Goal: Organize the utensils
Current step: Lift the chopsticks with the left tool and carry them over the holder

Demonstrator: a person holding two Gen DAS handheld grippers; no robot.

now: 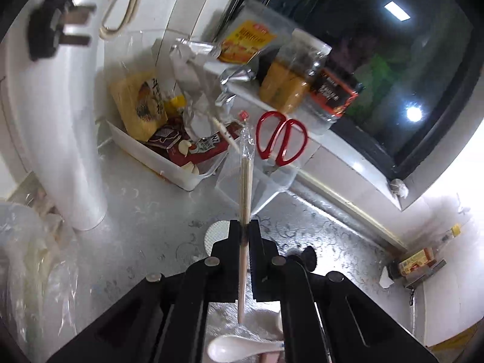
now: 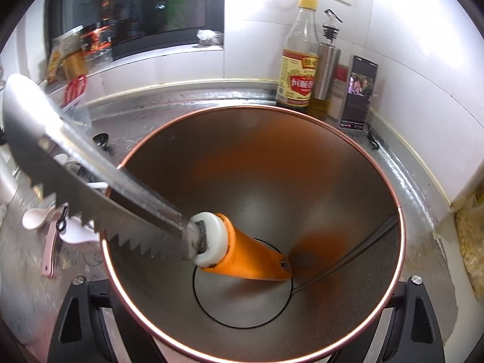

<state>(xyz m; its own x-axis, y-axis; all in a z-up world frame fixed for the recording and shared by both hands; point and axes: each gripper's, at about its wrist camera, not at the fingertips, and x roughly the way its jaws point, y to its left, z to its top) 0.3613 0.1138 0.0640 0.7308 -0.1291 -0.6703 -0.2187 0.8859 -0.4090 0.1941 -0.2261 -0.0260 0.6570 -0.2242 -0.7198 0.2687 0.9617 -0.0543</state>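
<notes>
Stainless steel dominates the right wrist view: a tall metal utensil holder (image 2: 302, 181) with a copper-coloured rim fills most of it, and all places below are given relative to this holder. The right gripper (image 2: 251, 317) has one black finger (image 2: 75, 317) on each outer side of the holder, at its near edge; the contact points are hidden by the rim, so I cannot tell whether the fingers are clamped on it. Inside the holder stands a serrated knife (image 2: 99, 181), its orange handle (image 2: 254, 257) down on the bottom and its toothed blade leaning out over the left rim. A thin metal divider (image 2: 348, 257) crosses the holder's right inner wall. Behind the holder, against the tiled wall, stand a vinegar bottle (image 2: 299, 69), a steel oil dispenser (image 2: 326, 69) and a phone (image 2: 360, 90) propped upright. To the holder's left, on the patterned countertop (image 2: 181, 103), lie a white ceramic spoon (image 2: 36, 216) and a pink clip-like item (image 2: 53, 248). In the left wrist view the left gripper (image 1: 244, 227) is clenched on a pair of wrapped chopsticks (image 1: 245, 175), held upright between the fingers (image 1: 234, 236), with the lower end sticking out below them. Beyond the chopsticks, red-handled scissors (image 1: 281, 139) stand in a clear container (image 1: 266, 187), beside a white tray (image 1: 157, 157) of sauce packets. Another white ceramic soup spoon (image 1: 239, 348) lies on the counter beneath the left gripper.
</notes>
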